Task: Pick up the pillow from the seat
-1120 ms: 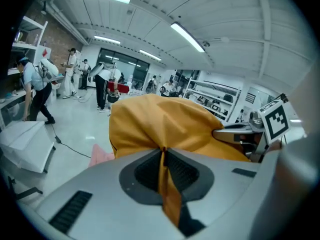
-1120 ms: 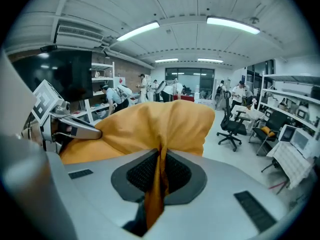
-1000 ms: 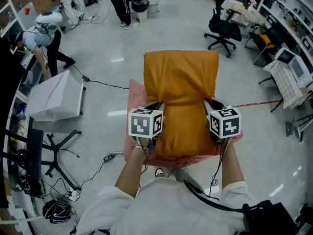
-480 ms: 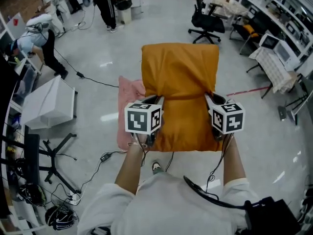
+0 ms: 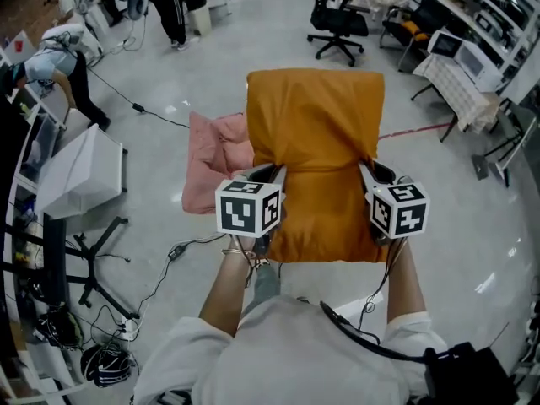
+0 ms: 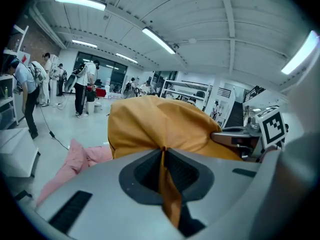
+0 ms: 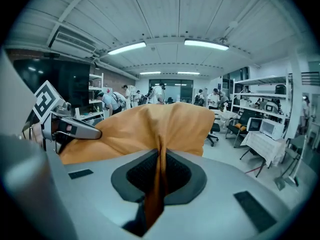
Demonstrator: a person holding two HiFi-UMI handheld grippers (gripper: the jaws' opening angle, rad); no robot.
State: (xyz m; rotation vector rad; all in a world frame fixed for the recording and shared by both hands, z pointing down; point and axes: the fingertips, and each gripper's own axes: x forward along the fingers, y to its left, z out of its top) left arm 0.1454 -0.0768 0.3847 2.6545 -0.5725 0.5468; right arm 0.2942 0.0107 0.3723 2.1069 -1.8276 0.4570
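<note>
Pillow held in 2 grippers, clear of the seat.

Orange pillow [image 5: 316, 159] hangs in the air in front of the person, long axis running away from the body. Left gripper [image 5: 263, 175] pinches its left side edge and right gripper [image 5: 371, 174] its right side edge, both on the near half. Each gripper view shows the fingers [image 6: 145, 171] nearly together with a thin fold of orange fabric clamped between them. Far half of the pillow extends beyond the fingers, unsupported. A pink padded thing [image 5: 215, 171], probably the seat, lies below and to the left, apart from the pillow as far as I can tell. Both hands equally near, grip symmetric. Judgement: pick-up essentially done. With only thin folds held, the fabric could slip.
</note>
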